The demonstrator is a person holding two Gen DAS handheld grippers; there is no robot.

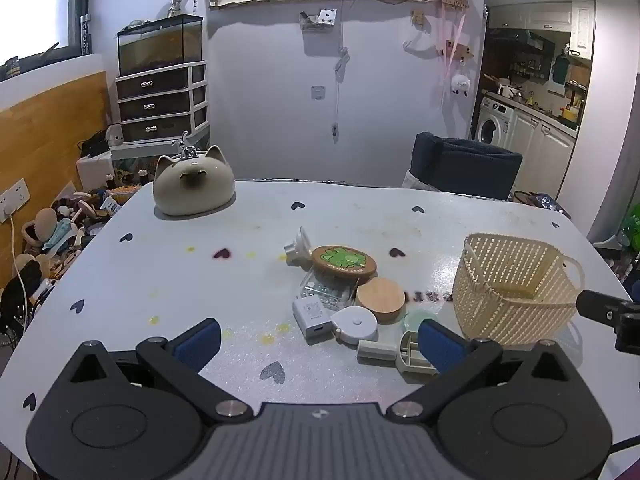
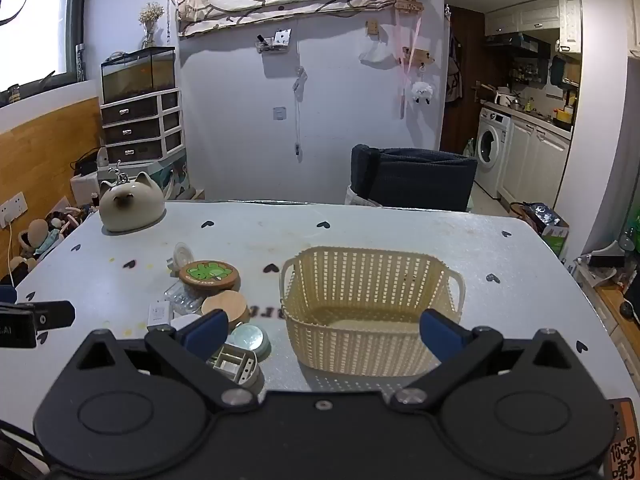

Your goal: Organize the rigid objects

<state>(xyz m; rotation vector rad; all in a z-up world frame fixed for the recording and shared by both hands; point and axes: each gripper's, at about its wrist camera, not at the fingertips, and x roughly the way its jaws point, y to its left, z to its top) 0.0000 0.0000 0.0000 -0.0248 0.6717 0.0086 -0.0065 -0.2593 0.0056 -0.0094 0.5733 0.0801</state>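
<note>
Perforated cream plastic basket (image 2: 370, 312) at centre, matt. Left of it, a smooth wooden lid (image 2: 224, 307) and a cork-look coaster (image 2: 209, 275). Glossy ceramic cat (image 1: 193, 186) upper left; the surface (image 1: 168, 272) shows a fine glittery grain.

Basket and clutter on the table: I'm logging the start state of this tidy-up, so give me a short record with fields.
surface: white table with heart marks
container: cream basket, upright, nothing visible inside
items to sort: cork coaster with green print, wooden lid, white charger, round white tape measure, clustered left of the basket
other: cat-shaped ceramic pot at the far left corner
left gripper: open, holding nothing
right gripper: open, holding nothing, facing the basket
</note>
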